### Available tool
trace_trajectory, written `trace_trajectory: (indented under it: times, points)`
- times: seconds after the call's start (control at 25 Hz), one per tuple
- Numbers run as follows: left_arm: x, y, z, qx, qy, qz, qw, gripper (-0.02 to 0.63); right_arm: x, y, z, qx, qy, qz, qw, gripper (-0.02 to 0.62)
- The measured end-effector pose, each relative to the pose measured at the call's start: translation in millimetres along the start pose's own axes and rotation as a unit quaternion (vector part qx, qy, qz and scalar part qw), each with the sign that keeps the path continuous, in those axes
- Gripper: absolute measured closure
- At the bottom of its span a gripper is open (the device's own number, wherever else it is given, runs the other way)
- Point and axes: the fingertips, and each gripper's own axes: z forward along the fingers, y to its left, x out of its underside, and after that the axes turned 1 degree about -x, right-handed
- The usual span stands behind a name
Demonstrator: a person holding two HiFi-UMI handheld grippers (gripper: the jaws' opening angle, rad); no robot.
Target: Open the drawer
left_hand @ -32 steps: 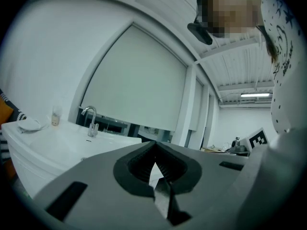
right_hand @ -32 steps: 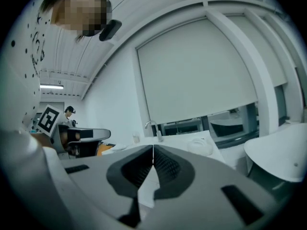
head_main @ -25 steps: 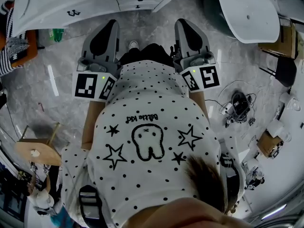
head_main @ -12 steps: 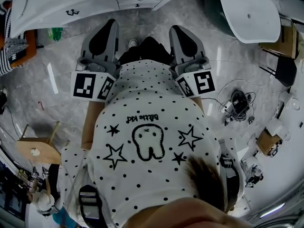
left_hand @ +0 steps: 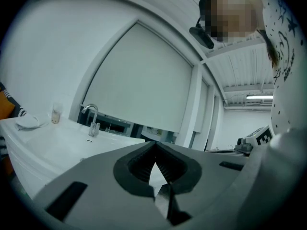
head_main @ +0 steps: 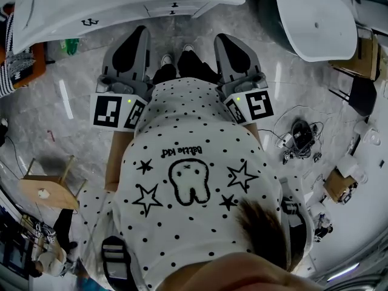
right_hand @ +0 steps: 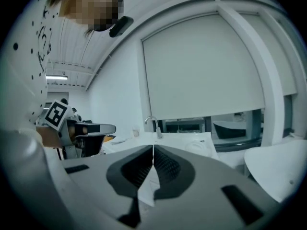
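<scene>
The white cabinet (head_main: 121,5) stands across the top of the head view. Its drawer fronts (head_main: 176,11) carry small dark handles and look closed. My left gripper (head_main: 140,31) and right gripper (head_main: 222,39) are held side by side in front of the person's body, pointing toward the cabinet and well short of it. In the left gripper view the left gripper (left_hand: 154,146) has its jaws meeting at the tips, shut on nothing. The right gripper (right_hand: 153,148) is likewise shut and empty.
A white counter (left_hand: 57,143) with a chrome faucet (left_hand: 91,115), a small cup (left_hand: 56,114) and a cloth (left_hand: 29,122) tops the cabinet. A white tub (head_main: 315,17) stands at the right. A wooden stool (head_main: 45,190) and cables (head_main: 300,135) lie on the marble floor.
The right gripper has shifted slightly left toward the body. A second shoe now shows between the grippers, and the cabinet sits a little lower in view. The left gripper has stayed put.
</scene>
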Motion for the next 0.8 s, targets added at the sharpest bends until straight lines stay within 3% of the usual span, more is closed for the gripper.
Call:
trace_trajectory:
  times: [0.8]
  points:
    - [-11, 17, -19, -0.053, -0.037, -0.011, 0.9978, 0.601, -9, 11, 19, -0.053, -0.004, -0.034, 0.998, 0.581]
